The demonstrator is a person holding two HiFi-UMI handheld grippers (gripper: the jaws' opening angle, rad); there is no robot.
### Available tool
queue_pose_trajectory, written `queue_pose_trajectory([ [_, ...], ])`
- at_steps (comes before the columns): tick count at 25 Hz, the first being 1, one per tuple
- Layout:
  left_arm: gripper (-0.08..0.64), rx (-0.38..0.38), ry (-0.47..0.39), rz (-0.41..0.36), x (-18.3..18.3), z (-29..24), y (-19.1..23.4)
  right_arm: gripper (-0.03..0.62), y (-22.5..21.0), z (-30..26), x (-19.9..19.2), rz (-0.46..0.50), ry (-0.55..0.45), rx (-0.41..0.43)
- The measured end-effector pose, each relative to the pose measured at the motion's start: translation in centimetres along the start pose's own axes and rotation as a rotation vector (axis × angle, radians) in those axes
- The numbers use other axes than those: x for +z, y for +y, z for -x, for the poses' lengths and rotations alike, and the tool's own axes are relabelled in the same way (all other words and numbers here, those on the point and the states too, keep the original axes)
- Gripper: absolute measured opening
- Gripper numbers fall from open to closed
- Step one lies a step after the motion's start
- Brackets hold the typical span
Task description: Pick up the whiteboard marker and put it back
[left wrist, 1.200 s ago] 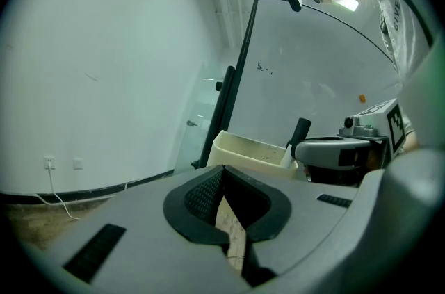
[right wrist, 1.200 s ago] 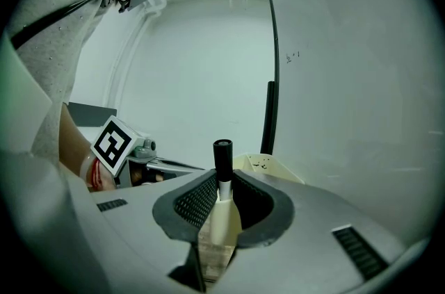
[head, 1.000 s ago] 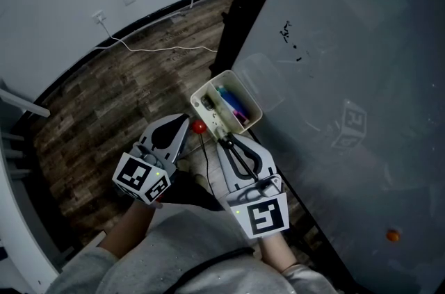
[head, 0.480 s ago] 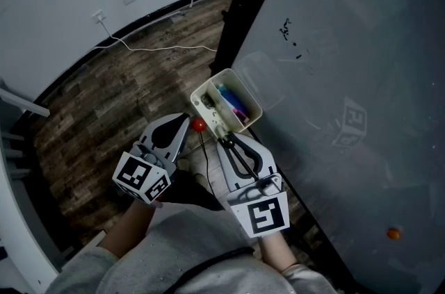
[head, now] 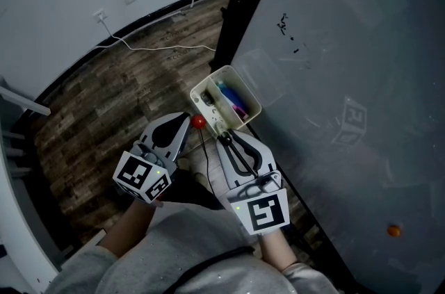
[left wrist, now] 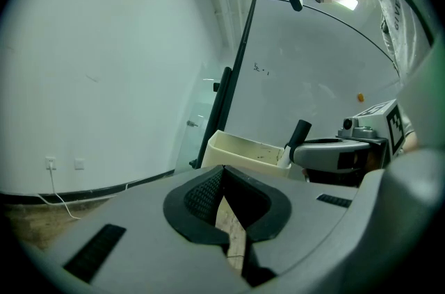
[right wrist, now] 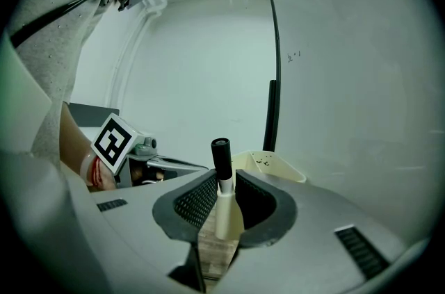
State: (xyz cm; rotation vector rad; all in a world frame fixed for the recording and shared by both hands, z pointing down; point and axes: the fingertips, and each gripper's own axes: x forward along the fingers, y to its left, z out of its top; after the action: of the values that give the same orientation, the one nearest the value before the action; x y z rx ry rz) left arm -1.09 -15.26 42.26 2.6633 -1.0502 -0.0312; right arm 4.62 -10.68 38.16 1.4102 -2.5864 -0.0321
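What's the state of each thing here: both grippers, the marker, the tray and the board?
Right hand-held gripper: shut on the marker.
Marker: upright between the jaws, black cap on.
Left hand-held gripper: shut, empty.
Tray: open-topped, holds other markers.
Whiteboard: nearly blank, a few small marks.

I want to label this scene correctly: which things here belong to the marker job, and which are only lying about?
Job: whiteboard marker, held in the right tool; cream tray on the whiteboard.
Lying about: white cable on the floor; orange dot on the whiteboard; empty left tool.
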Motion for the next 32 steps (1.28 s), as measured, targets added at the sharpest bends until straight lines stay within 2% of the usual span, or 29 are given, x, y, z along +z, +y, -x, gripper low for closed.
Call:
queue_pose_trajectory([
  [15,0.011,0.005,-0.002,-0.012,-0.1,0.8,-1.5,0.077,0.1,0.7,-0.5,0.007,0.006,0.014],
  [32,0.011,-0.013,-0.008,-0.028,-0.3,1.8,-4.2,0.077,0.6,2.1,-1.1,-0.074,0.016,0.002],
])
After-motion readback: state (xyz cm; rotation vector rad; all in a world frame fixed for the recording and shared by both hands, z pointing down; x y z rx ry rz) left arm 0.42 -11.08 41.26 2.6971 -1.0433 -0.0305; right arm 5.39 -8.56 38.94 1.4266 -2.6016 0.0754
